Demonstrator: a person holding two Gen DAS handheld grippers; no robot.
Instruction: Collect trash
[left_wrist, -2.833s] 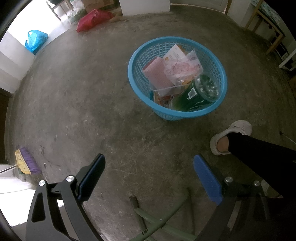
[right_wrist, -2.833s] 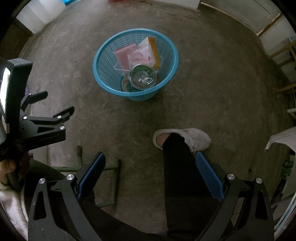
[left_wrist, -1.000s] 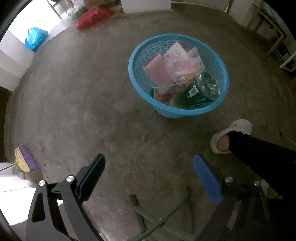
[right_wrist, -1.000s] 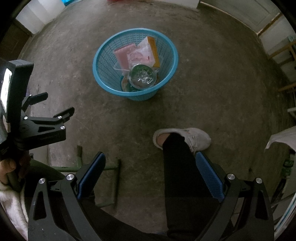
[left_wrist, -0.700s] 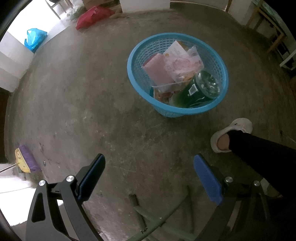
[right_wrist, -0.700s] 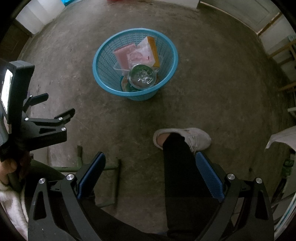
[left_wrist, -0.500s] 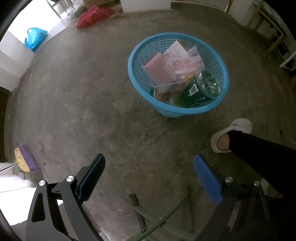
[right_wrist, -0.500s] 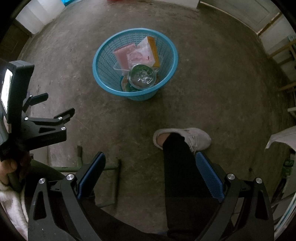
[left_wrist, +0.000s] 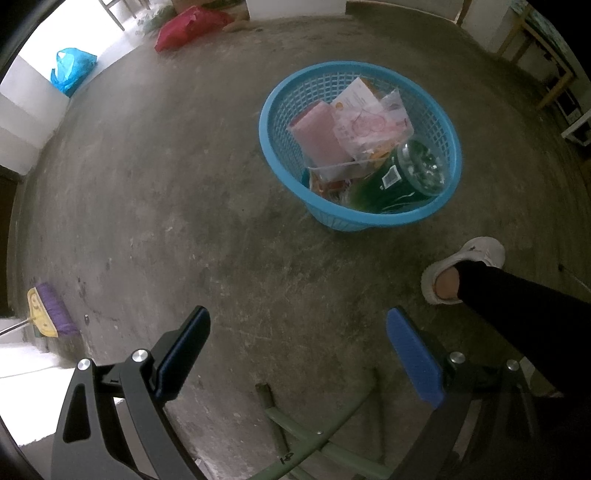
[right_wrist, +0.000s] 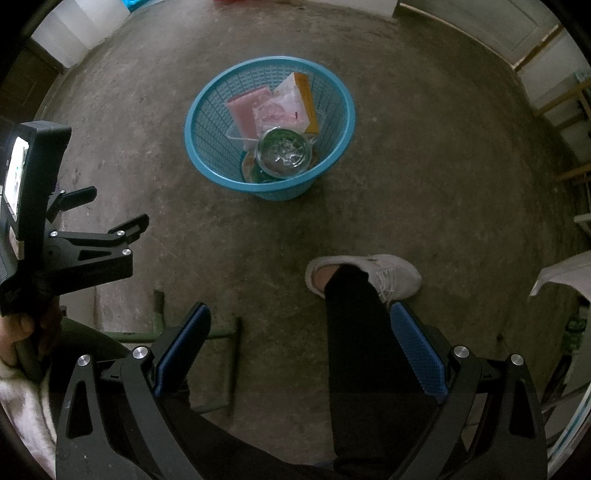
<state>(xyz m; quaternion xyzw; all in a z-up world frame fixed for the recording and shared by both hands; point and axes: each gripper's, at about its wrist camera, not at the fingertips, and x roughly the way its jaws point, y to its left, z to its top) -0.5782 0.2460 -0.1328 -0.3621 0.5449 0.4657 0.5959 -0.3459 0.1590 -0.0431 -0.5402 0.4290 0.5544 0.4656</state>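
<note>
We judge the round blue plastic mesh basket (left_wrist: 360, 221) light and a little flexible, best taken by its stiff rim. It stands on the bare concrete floor (left_wrist: 166, 184), far from us, holding a pink flat packet (left_wrist: 319, 138), crinkly clear wrappers (left_wrist: 369, 123) and a slippery green plastic bottle (left_wrist: 399, 181). Our left hand-held gripper (left_wrist: 297, 349) and right hand-held gripper (right_wrist: 299, 343) hang with jaws apart, empty, well short of the basket.
</note>
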